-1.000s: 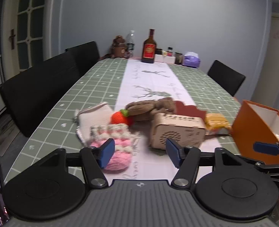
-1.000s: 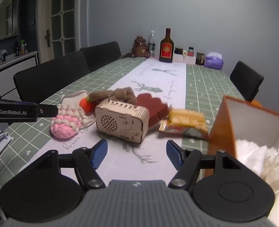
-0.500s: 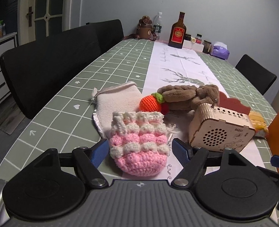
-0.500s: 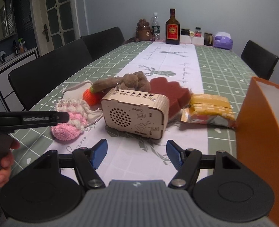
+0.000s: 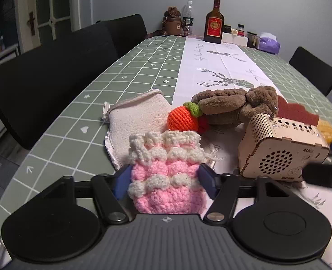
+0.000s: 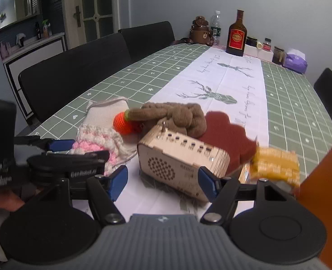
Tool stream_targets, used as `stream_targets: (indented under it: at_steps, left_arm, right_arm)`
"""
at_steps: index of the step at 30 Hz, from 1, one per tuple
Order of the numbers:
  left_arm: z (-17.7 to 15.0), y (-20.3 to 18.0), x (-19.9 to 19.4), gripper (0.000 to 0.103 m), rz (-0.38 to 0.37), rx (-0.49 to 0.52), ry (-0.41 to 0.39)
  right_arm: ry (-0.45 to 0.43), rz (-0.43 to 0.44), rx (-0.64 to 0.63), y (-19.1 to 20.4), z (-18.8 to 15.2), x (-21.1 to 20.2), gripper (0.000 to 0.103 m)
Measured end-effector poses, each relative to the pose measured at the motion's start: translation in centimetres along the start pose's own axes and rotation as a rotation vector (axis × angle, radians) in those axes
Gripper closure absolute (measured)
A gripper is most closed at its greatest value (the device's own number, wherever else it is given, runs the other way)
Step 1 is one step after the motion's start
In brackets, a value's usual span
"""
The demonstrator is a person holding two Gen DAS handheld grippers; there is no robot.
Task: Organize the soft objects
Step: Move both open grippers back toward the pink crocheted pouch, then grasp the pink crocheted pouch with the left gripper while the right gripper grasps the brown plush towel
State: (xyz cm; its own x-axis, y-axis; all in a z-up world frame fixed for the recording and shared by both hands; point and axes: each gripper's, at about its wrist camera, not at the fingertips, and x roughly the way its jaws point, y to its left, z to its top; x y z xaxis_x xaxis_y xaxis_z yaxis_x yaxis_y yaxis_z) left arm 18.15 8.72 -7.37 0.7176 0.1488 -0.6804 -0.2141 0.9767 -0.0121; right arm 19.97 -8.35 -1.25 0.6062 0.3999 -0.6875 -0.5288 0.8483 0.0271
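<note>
- Two grippers are seen over a green checked table (image 5: 130, 72) with a white runner.
- Left gripper (image 5: 164, 181): the blue pads are set against both sides of the pink-and-cream crocheted pouch (image 5: 166, 171), low centre of the left wrist frame; the jaws are closed onto it about as wide as the pouch.
- The pouch is seen resting partly on a cream cloth (image 5: 139, 118), which lies left of centre.
- An orange crocheted carrot (image 5: 183, 119) is placed just behind the pouch, touching a brown plush toy (image 5: 229, 105) at centre.
- A wooden radio box (image 5: 283, 150) is seen at right, beside the pouch; a dark red felt piece (image 5: 296, 113) lies behind it.
- Right gripper (image 6: 162, 181): the jaws are held wide apart with nothing between the pads; the radio box is seen just beyond them.
- A yellow packet (image 6: 274, 163) and the orange box wall (image 6: 319, 193) are noted at lower right of the right wrist frame, both blurred.
</note>
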Motion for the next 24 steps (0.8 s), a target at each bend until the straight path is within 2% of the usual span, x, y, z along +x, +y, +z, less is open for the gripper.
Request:
stream_targets:
  at_steps: [2, 5, 7, 14, 21, 24]
  left_arm:
    - [0.3, -0.1, -0.2, 0.052, 0.013, 0.007, 0.002]
    - [0.6, 0.4, -0.3, 0.064, 0.0, -0.006, 0.006]
    - [0.7, 1.0, -0.6, 0.067, -0.018, -0.029, 0.007]
    - [2.7, 2.3, -3.1, 0.068, -0.059, -0.092, -0.061]
    - [4.8, 1.9, -3.1, 0.068, -0.053, -0.1, -0.088]
    - [4.9, 1.7, -2.8, 0.068, -0.052, -0.099, -0.087]
  right_arm:
    - [0.002, 0.006, -0.034, 0.1, 1.2, 0.2, 0.032]
    - [0.005, 0.006, -0.096, 0.3, 2.9, 0.8, 0.028]
    - [0.016, 0.001, -0.126, 0.2, 4.0, 1.5, 0.024]
    - [0.058, 0.0, -0.159, -1.3, 7.2, 5.5, 0.02]
    - [0.176, 0.01, -0.192, -2.0, 9.4, 10.3, 0.018]
    - [0.218, 0.031, -0.198, -2.1, 9.5, 11.5, 0.021]
